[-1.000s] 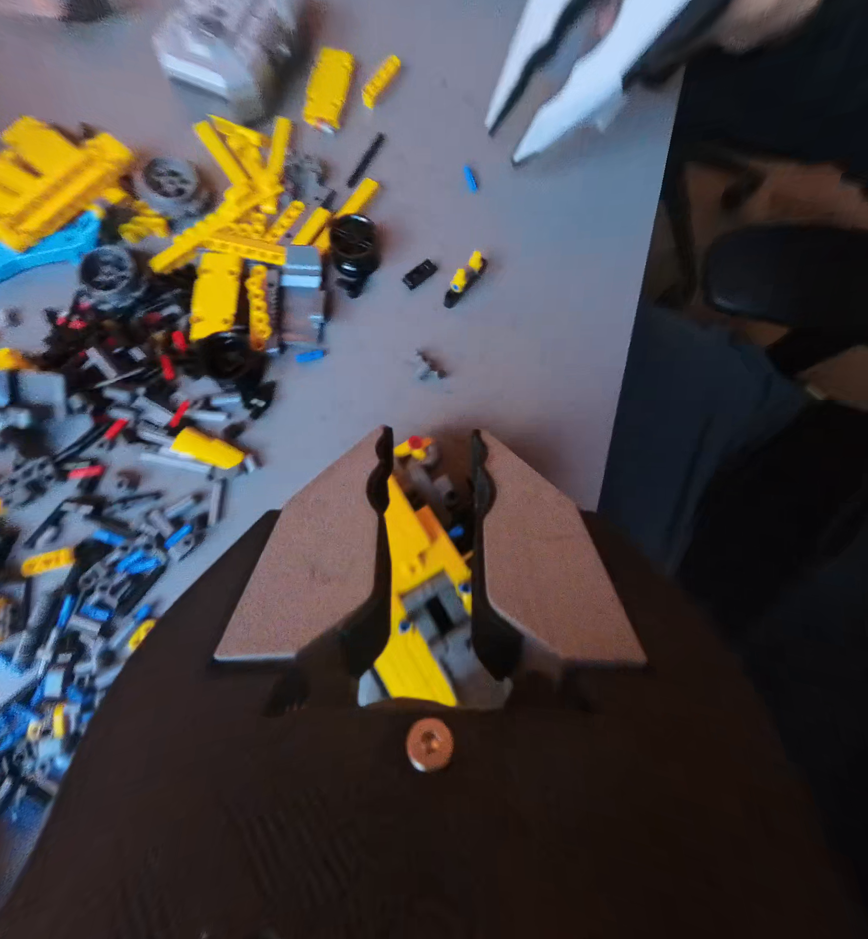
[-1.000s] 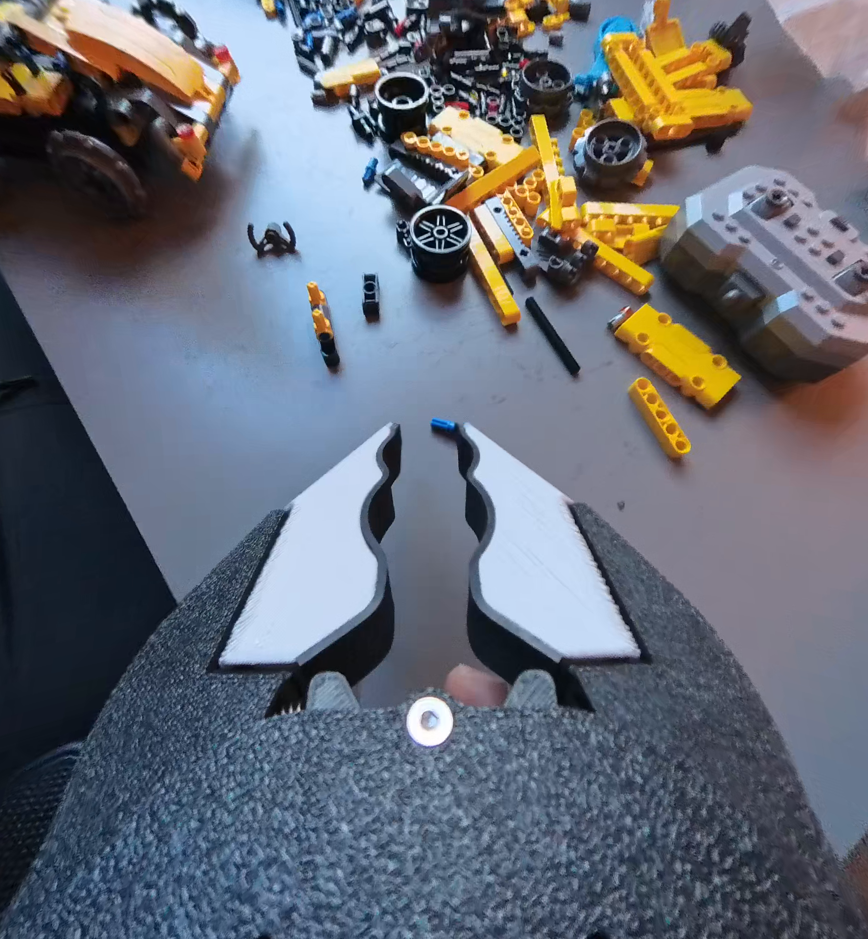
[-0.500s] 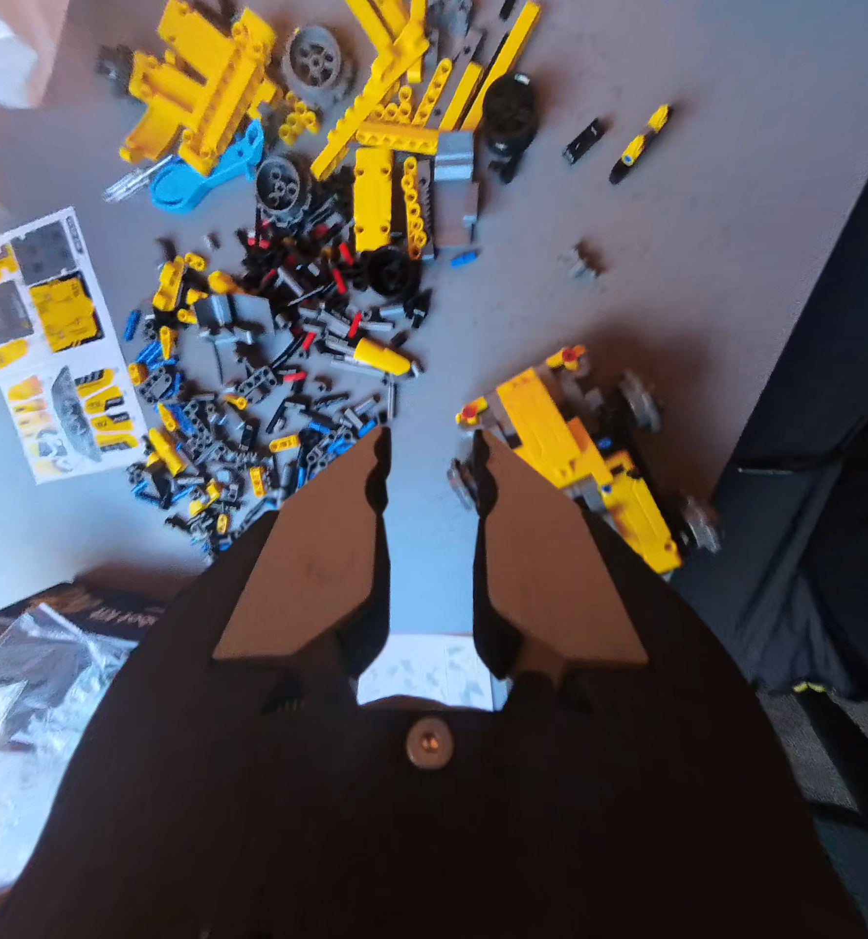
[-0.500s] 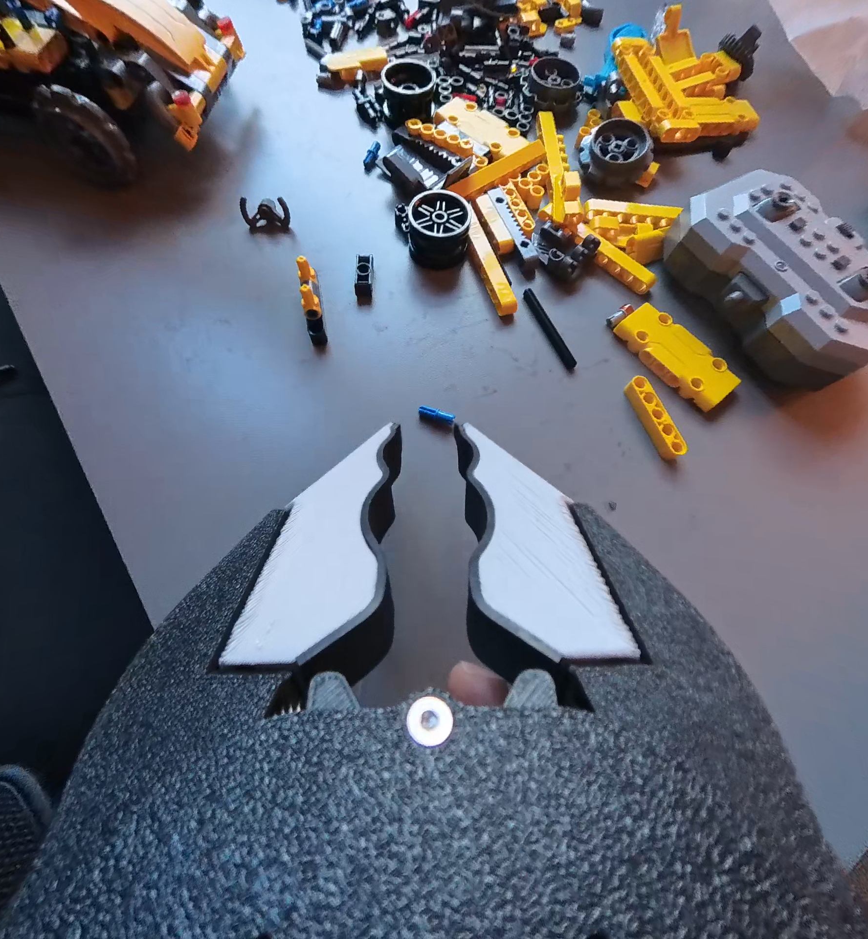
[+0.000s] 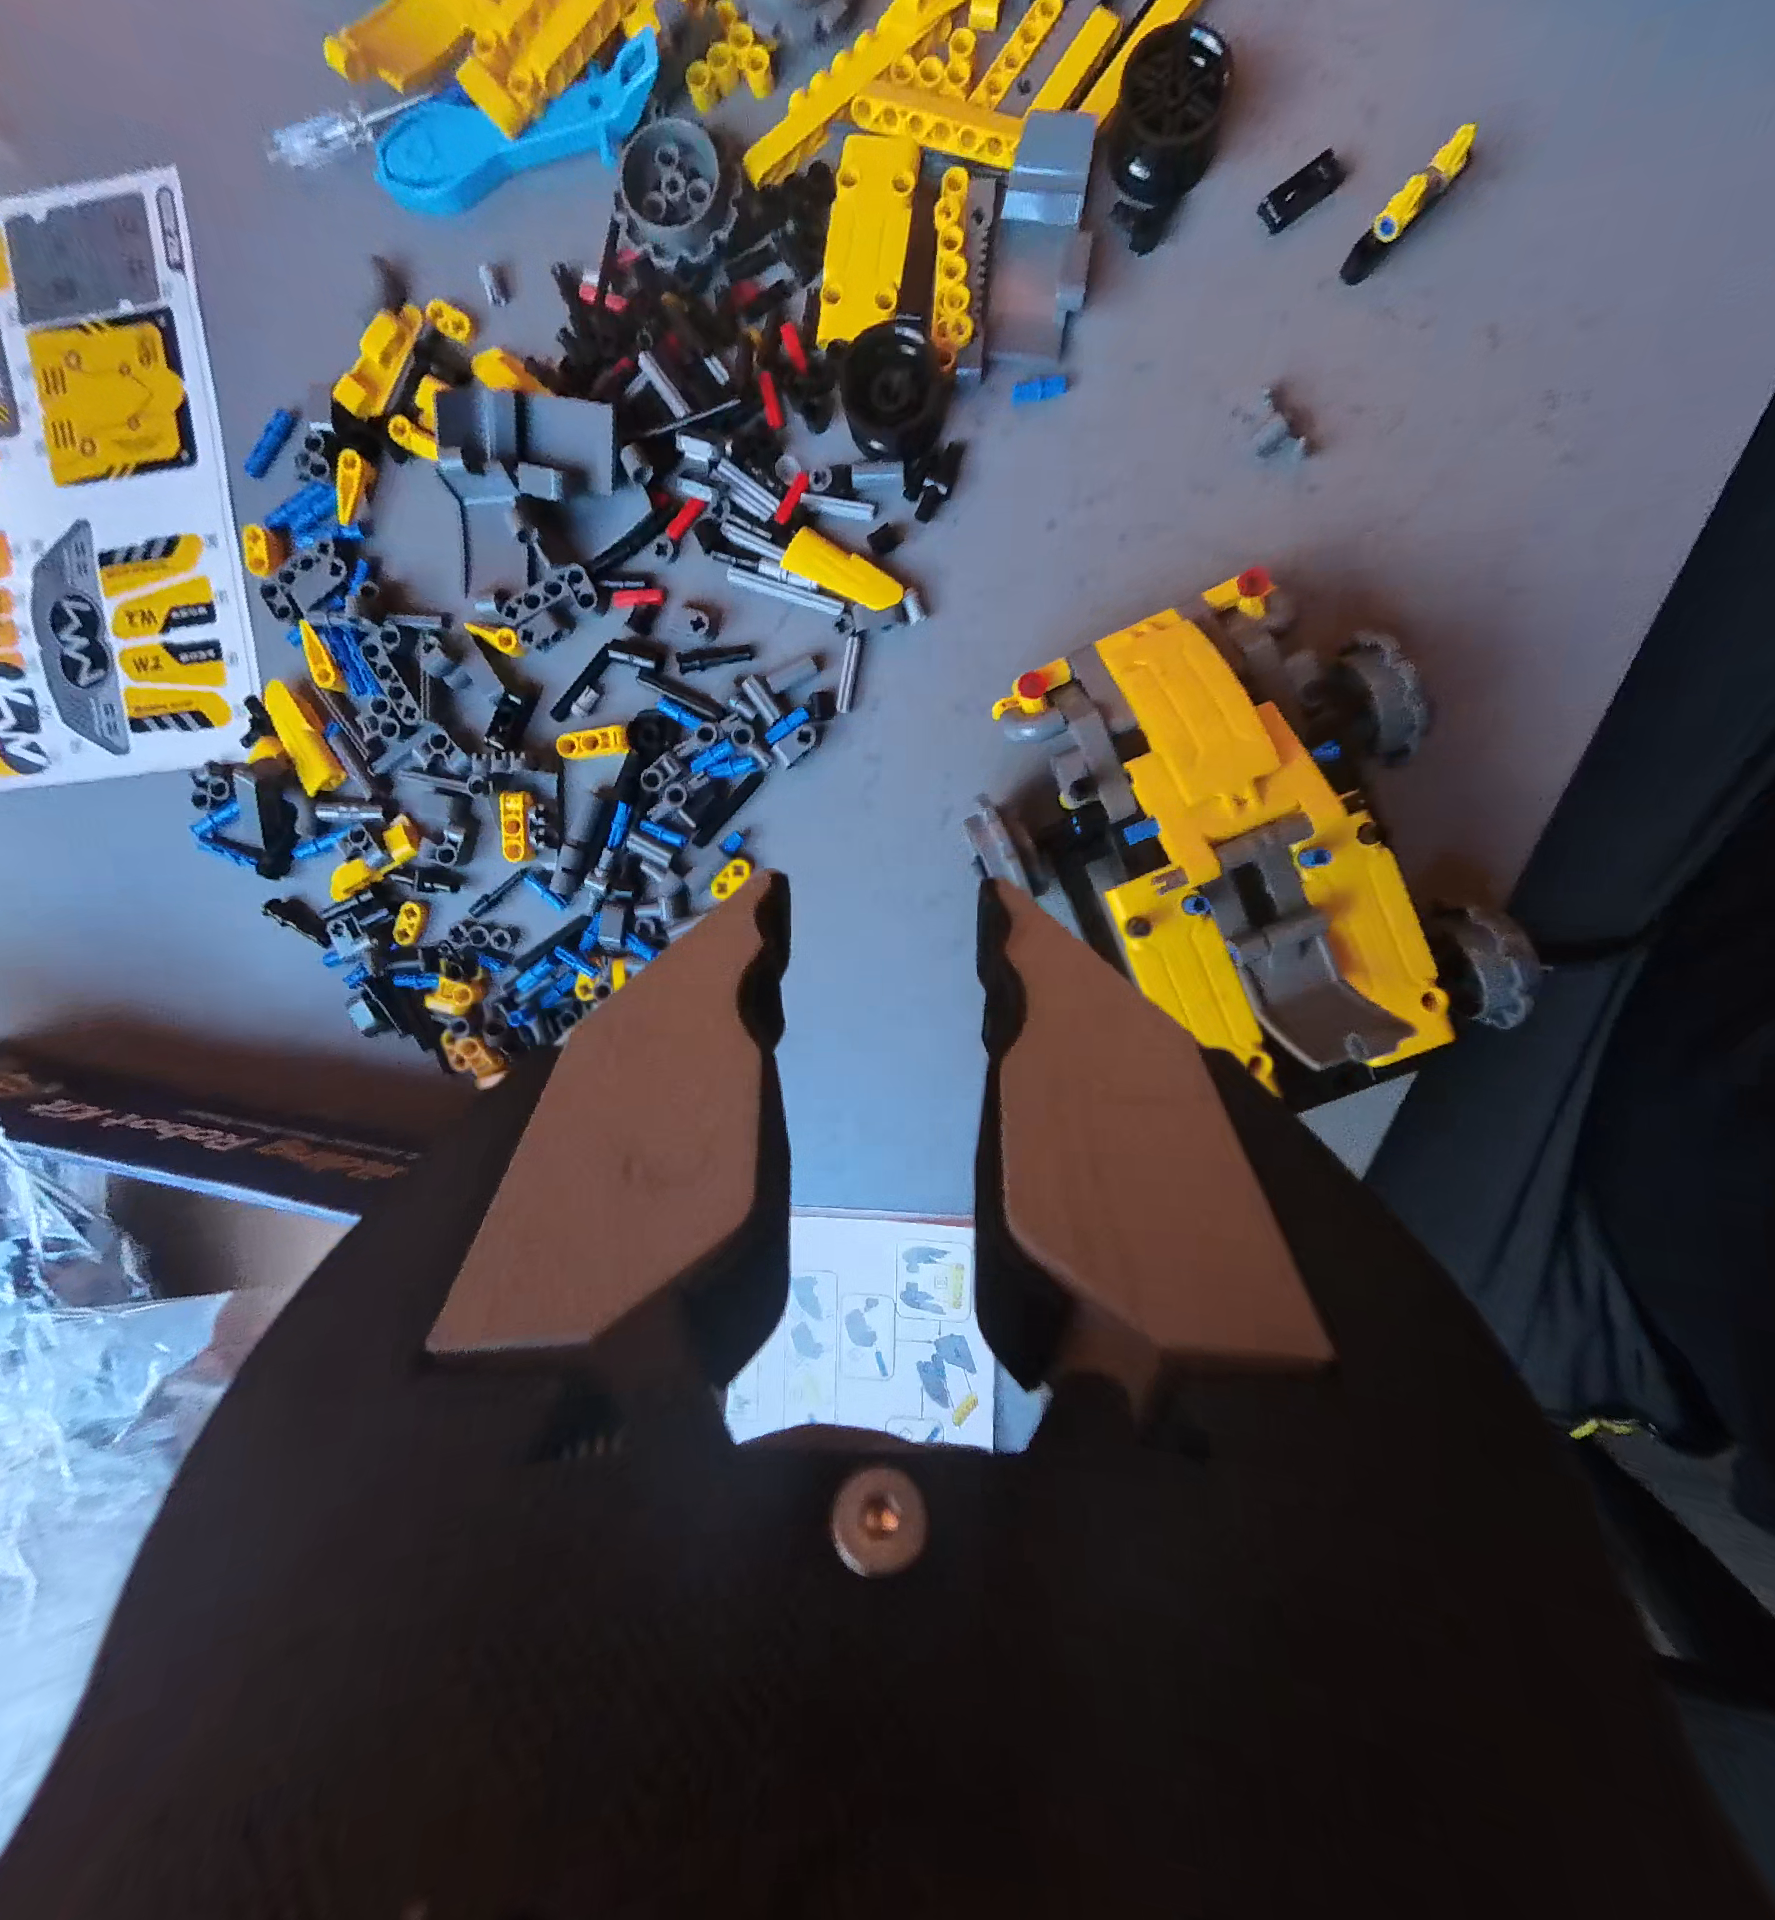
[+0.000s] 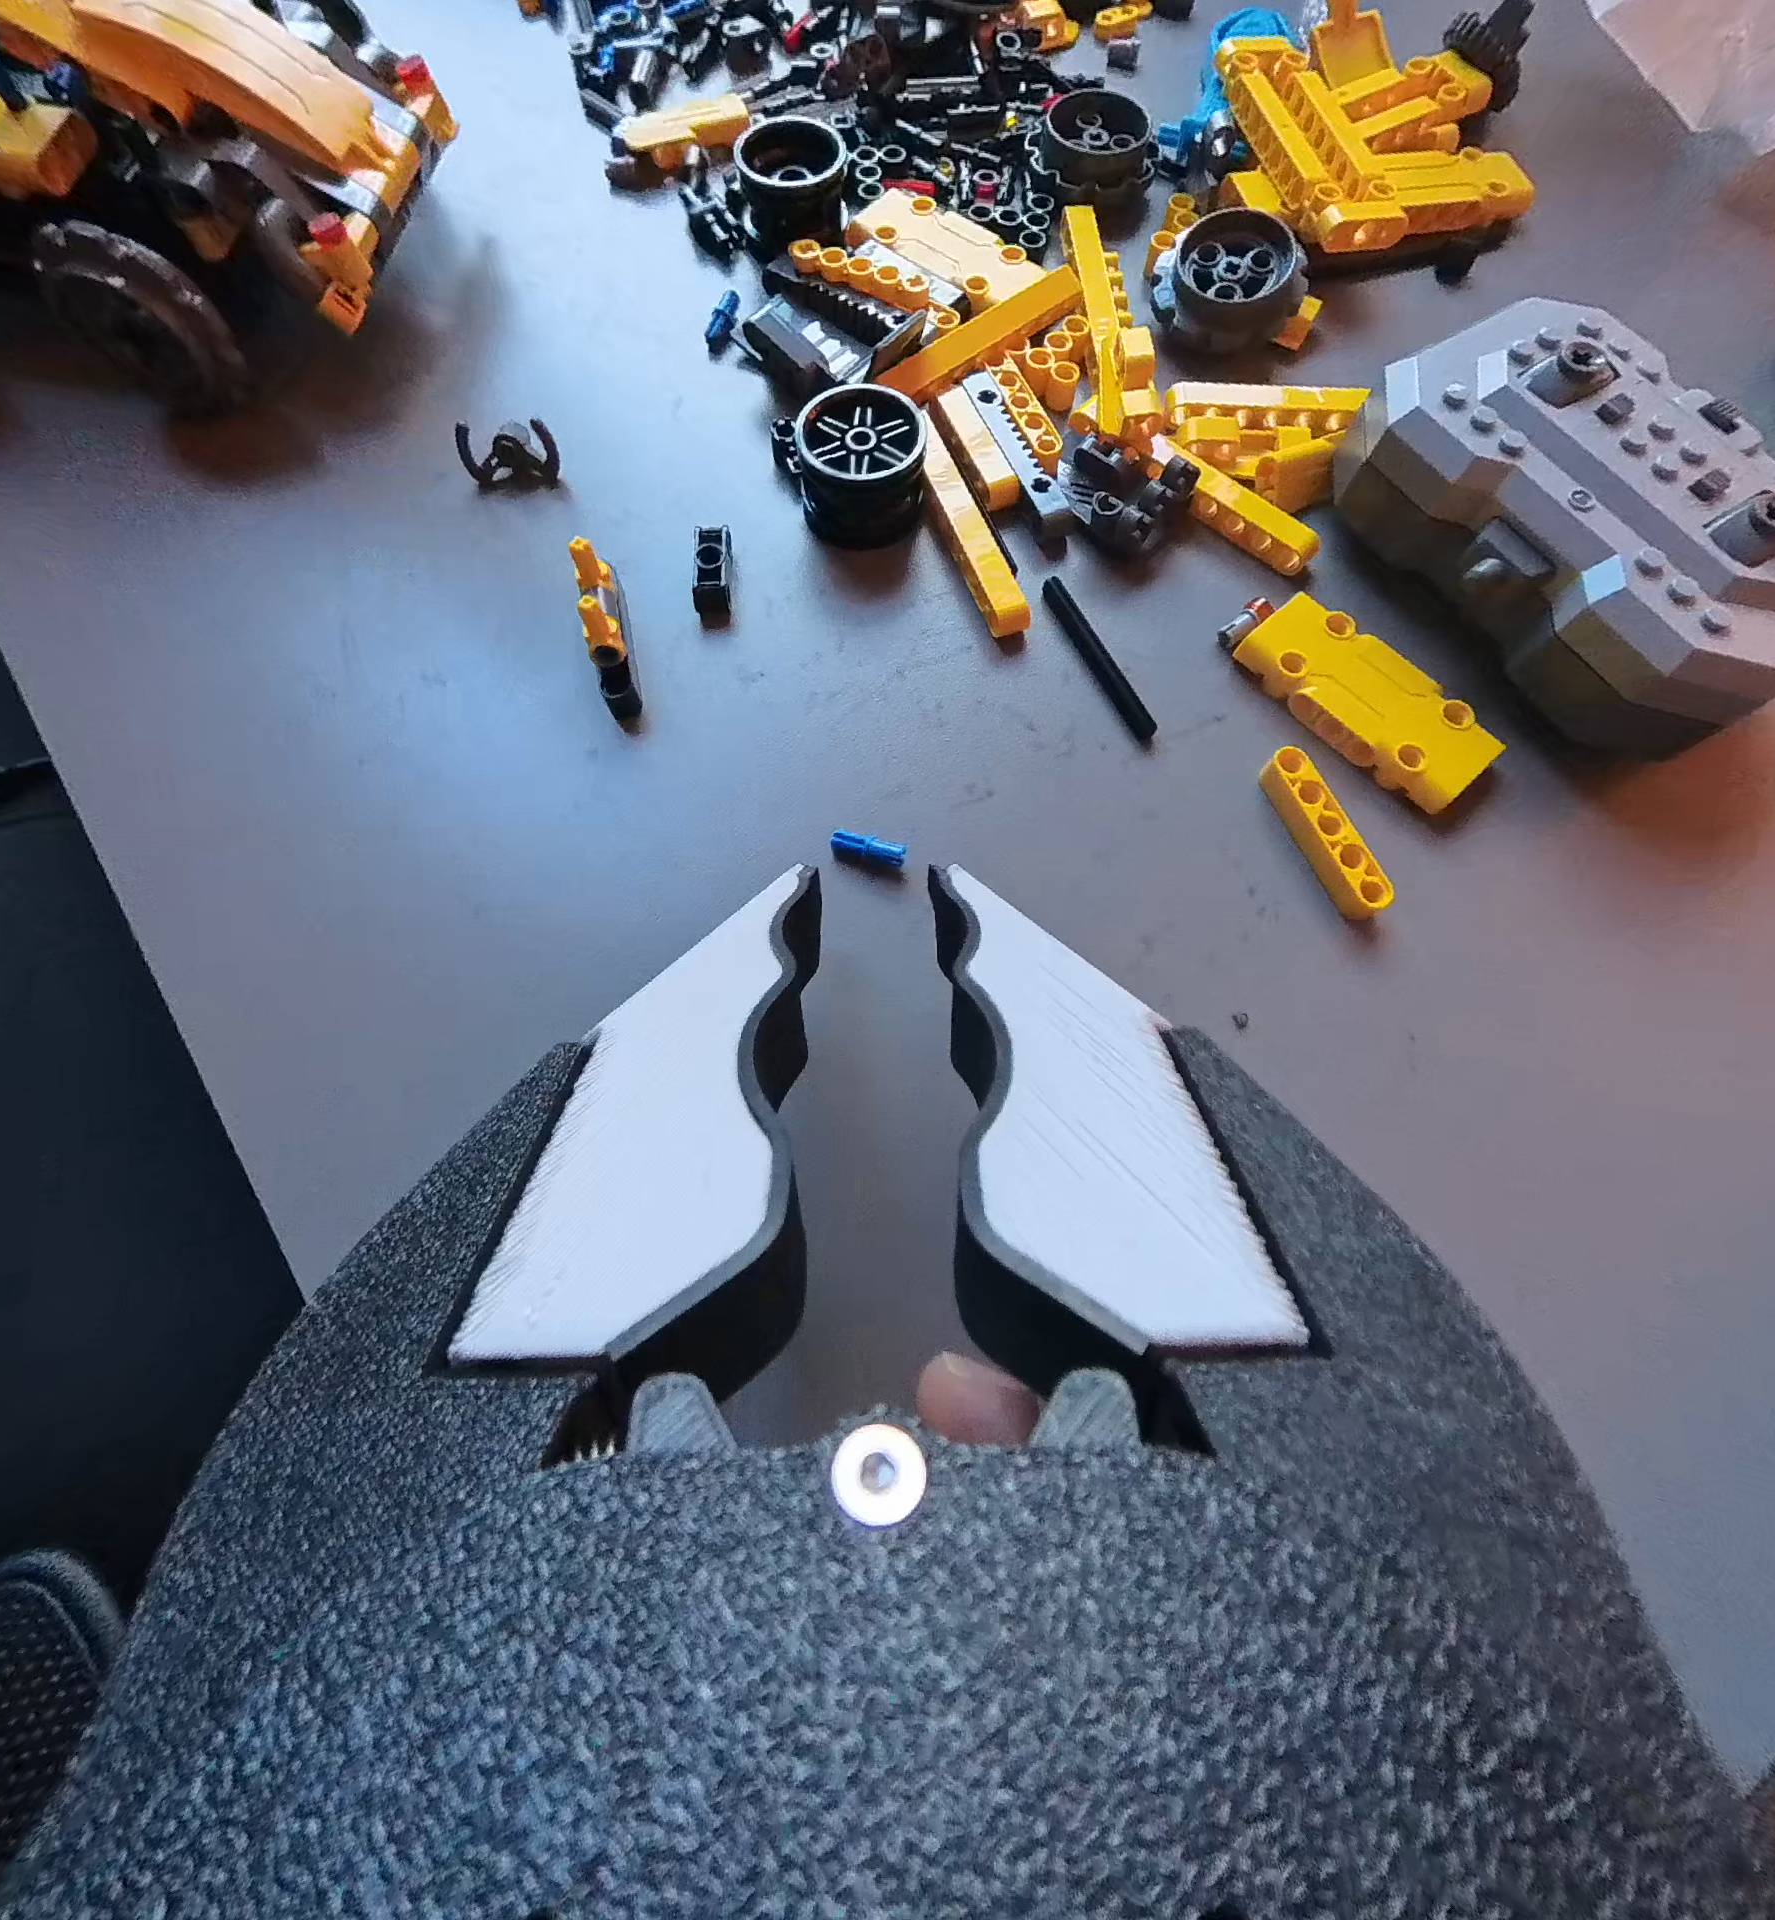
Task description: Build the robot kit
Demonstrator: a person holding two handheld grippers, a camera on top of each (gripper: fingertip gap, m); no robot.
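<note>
The left gripper [image 5: 881, 902] hangs above the grey table [image 5: 1485, 436] with its brown, wavy-edged fingers [image 5: 654, 1122] spread apart and nothing between them; only bare tabletop and a printed instruction sheet [image 5: 867, 1340] show through the gap. To its left lie crinkled clear plastic bags [image 5: 21, 1434], a dark cardboard box [image 5: 176, 1122] and a glossy sticker sheet [image 5: 72, 468] with yellow and grey decals. Ahead of its left fingertip spreads a dense heap of small parts [image 5: 550, 707]: blue and black pins, grey connectors, yellow perforated beams, matte hard plastic. Just beside the right fingertip stands a partly built yellow vehicle [image 5: 1247, 842] with smooth yellow panels, grey blocks and knobbly grey hubs, near the table's edge.

The right gripper [image 6: 872, 883] is also unclenched and empty, its white, ridged, layer-printed fingers [image 6: 654, 1143] edged with black and set in a speckled grainy housing. A short blue pin [image 6: 867, 847] lies on the table just beyond its tips, not touched. Far left in this view sits the same vehicle [image 6: 197, 135]. Farther ahead lie a small yellow-and-black rod assembly [image 6: 604, 629], a black spoked wheel [image 6: 859, 447], a thin black axle [image 6: 1098, 657], a yellow holed beam [image 6: 1324, 831], and at far right a chunky grey studded block [image 6: 1600, 540] with faceted corners.
</note>
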